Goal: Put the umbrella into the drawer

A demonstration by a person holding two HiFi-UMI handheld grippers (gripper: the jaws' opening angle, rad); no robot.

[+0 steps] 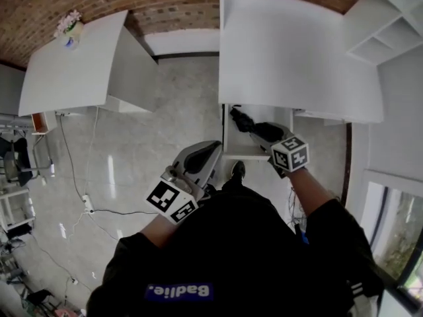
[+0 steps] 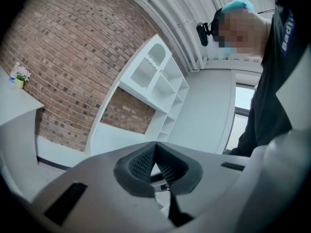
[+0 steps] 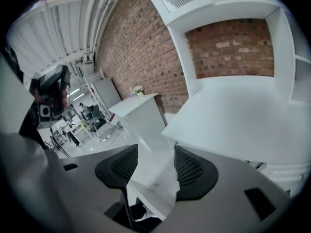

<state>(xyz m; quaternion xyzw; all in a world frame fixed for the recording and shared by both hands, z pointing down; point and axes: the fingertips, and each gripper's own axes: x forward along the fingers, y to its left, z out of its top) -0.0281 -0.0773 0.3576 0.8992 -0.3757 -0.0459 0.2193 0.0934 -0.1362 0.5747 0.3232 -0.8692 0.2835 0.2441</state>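
The black umbrella point(image 1: 240, 119) lies in the open white drawer point(image 1: 229, 139) under the white desk point(image 1: 291, 51). Just above and right of it, my right gripper point(image 1: 258, 131) hangs over the drawer with its jaws apart and empty. In the right gripper view the right gripper point(image 3: 155, 153) shows the drawer's white edge point(image 3: 160, 181) between its pads, and a dark piece of the umbrella point(image 3: 138, 213) low in the gap. My left gripper point(image 1: 210, 148) is held off to the left of the drawer, above the floor. In its own view the left gripper point(image 2: 155, 149) has its pads meeting at the tips, with nothing between them.
A second white table point(image 1: 73, 71) with a small flower pot point(image 1: 69, 29) stands at the far left. A white shelf unit point(image 1: 386, 28) is at the upper right. Cables point(image 1: 86, 207) run over the glossy floor. A shoe point(image 1: 238, 170) shows below the drawer.
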